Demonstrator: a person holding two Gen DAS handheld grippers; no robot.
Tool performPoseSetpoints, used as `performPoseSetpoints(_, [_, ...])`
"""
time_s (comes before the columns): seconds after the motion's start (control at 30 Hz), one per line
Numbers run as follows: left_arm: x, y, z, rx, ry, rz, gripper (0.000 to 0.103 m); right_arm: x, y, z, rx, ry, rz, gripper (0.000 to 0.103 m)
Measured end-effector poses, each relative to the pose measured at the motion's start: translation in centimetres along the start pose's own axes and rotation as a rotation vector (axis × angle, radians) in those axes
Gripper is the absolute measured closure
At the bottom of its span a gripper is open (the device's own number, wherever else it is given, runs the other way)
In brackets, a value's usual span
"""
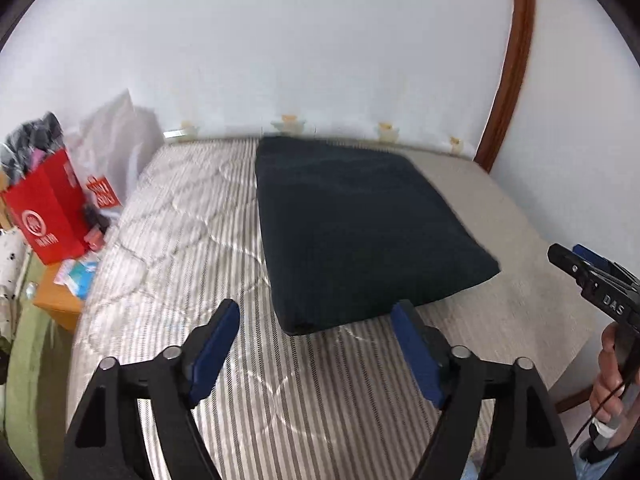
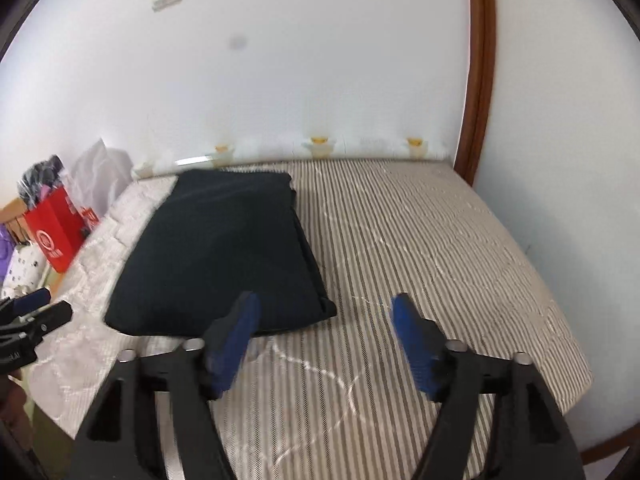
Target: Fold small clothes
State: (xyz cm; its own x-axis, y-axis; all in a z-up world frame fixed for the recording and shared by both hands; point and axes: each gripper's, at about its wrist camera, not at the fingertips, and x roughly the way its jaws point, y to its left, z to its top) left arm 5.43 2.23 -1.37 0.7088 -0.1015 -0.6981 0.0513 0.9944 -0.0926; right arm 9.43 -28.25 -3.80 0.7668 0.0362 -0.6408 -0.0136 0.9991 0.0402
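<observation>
Both the left tongs point(image 1: 316, 316) and right tongs point(image 2: 326, 310) are hovering wide and empty; the folded dark garment point(image 1: 360, 224) is lying just ahead on the bed point(image 1: 180, 240). Approach low, pinching one edge.

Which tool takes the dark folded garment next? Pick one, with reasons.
Left, probably. The left tool is open with the garment's near edge right ahead between its fingers. The right tool, also open, faces mostly bare mattress, garment off to its left.
</observation>
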Motion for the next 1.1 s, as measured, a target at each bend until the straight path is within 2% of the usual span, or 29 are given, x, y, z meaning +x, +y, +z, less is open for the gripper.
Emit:
performPoseSetpoints(0.13, [-3.5, -0.9, -0.5, -0.006, -0.045, 0.001, 0.014, -4.1, 0.2, -0.1, -0.002, -0.015, 0.009, 0.022])
performPoseSetpoints(0.2, [-4.8, -1.2, -0.8, -0.005, -0.067, 0.014, 0.013, -5.3, 0.3, -0.3, 0.003, -0.021, -0.002, 0.019])
performPoseSetpoints(0.37, [-7.4, -2.1, -1.5, -0.004, -0.098, 0.032, 0.012, -8.8, 0.5, -1.4, -0.006, -0.074, -0.048, 0.003])
performPoseSetpoints(0.43, [-7.8, -2.5, -1.8, 0.000, -0.107, 0.036, 0.011, -9.8, 0.8, -2.0, -0.017, -0.094, -0.057, 0.001])
performPoseSetpoints(0.7, [-8.9, -2.7, -2.7, 0.006, -0.118, 0.052, 0.011, -11.8, 1.2, -3.0, -0.036, -0.096, -0.073, 0.000])
performPoseSetpoints(1.1, [-9.2, -2.9, -3.1, 0.005, -0.119, 0.051, 0.011, -11.2, 0.8, -3.3, -0.009, -0.060, -0.079, 0.000])
